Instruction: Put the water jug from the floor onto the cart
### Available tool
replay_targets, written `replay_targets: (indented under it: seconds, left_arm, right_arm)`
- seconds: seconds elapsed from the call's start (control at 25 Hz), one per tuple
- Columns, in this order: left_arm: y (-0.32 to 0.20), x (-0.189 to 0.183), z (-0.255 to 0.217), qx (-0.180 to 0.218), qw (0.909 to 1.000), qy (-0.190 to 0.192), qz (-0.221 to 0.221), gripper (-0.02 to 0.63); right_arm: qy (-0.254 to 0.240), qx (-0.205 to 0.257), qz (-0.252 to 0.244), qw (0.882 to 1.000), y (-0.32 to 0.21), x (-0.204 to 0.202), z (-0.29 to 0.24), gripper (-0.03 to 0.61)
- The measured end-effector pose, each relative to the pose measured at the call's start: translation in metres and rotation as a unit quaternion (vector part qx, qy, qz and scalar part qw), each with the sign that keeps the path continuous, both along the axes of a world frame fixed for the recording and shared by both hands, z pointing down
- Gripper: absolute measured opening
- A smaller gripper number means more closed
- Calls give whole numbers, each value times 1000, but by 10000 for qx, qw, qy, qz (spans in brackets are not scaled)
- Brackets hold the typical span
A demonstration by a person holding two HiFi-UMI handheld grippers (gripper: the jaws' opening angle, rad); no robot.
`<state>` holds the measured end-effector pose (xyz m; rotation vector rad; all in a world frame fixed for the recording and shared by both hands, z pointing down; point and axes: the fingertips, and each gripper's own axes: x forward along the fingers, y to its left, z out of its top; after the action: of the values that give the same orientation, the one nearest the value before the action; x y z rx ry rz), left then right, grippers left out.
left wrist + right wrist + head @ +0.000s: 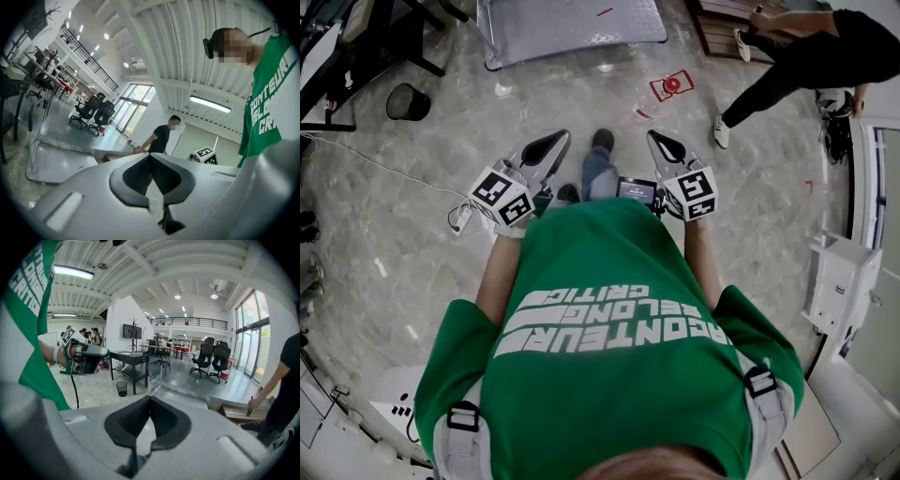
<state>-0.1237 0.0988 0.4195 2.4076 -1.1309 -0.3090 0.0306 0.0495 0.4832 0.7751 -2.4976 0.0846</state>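
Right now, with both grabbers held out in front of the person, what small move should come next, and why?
Probably a step forward toward the cart, scanning the floor. The left gripper and right gripper are both shut and empty, and no water jug shows in any view, so it likely has to be found before anything can be gripped.
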Motion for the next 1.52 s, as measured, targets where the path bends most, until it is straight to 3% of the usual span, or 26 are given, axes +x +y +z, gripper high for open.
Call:
replay_targets:
  seconds: [0.72,1.16,1.52]
  left_arm:
    - [-120,1,-3,-190,9997,-122,-18,15]
    - [-174,26,-9,-343,9988,-304,163,15]
    - [-218,54,-6,-341,9980,-453,276,15]
  right_arm:
    - [116,-54,104,9999,-133,15,-4,-8]
    - [58,-100,38,9999,-197,28,-2,-8]
    - [-42,-101,235,9997,-243,66,6,-8]
